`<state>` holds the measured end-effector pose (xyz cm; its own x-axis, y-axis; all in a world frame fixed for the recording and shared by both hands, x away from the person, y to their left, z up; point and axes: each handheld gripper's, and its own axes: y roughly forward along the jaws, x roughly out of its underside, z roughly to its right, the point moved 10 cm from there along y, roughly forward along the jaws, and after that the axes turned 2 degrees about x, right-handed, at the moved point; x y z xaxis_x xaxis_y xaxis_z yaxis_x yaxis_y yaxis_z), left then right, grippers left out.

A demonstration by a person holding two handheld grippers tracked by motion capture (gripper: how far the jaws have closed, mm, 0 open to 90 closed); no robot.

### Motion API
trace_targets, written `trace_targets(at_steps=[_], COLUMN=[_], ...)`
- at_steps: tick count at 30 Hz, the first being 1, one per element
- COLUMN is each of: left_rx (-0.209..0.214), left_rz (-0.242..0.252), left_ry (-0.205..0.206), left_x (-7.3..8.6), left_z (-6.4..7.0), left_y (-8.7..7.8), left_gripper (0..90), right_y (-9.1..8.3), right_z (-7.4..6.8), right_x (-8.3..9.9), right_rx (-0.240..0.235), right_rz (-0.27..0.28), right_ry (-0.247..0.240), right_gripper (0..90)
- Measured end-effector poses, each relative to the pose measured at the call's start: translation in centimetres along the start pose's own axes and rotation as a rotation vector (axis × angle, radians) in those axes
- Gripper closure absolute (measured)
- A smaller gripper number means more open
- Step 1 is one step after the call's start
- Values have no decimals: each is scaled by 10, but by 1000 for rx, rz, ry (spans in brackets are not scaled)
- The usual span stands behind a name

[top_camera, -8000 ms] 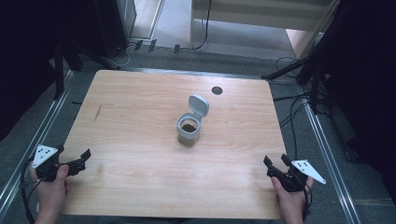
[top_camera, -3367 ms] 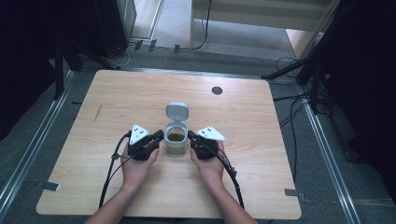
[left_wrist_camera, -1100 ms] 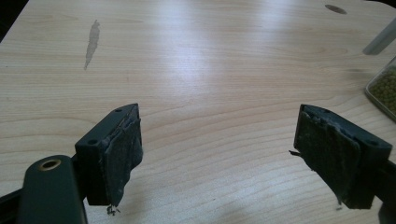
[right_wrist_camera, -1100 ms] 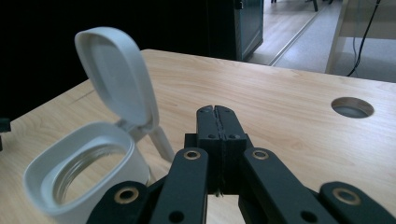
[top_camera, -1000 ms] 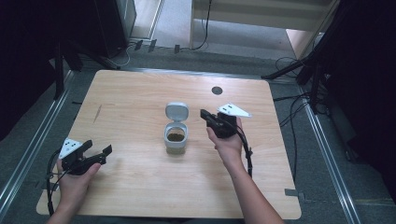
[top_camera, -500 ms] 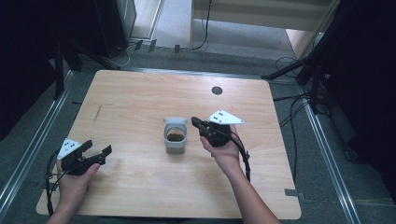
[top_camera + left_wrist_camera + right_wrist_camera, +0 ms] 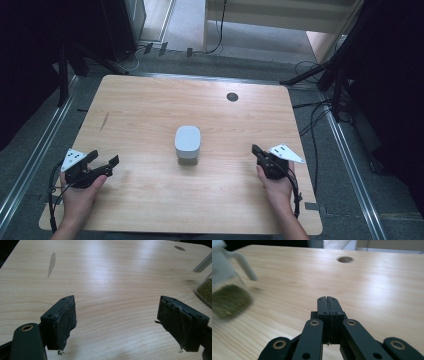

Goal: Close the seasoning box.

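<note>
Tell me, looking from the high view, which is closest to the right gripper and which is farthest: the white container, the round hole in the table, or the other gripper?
From the right gripper:
1. The white container, lid shut, at the table's middle, to its left.
2. The round hole, up toward the far edge.
3. The left gripper, across the table near the left edge.

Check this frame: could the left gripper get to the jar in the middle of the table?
Probably yes. The left gripper is open and only bare table lies between it and the closed jar.
</note>
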<state>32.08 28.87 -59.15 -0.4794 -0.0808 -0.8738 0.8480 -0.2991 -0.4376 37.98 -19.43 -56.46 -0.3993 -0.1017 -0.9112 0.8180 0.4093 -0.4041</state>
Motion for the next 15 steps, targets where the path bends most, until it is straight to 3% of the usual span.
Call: trace_targets(at_steps=[9,13,15], left_rx=[-4,-4,-2], left_rz=[-1,4,5], left_ry=[4,-1,-5], left_x=[0,0,0], left_z=[0,0,-1], left_y=[-1,0,-1], left_gripper=[158,158,158], right_y=[-42,-56,-62], right_z=[59,69,72], right_x=[27,38,42], right_rx=[109,127,139], right_rz=[-4,-13,-14], right_ry=[60,58,64], right_gripper=[849,795,717])
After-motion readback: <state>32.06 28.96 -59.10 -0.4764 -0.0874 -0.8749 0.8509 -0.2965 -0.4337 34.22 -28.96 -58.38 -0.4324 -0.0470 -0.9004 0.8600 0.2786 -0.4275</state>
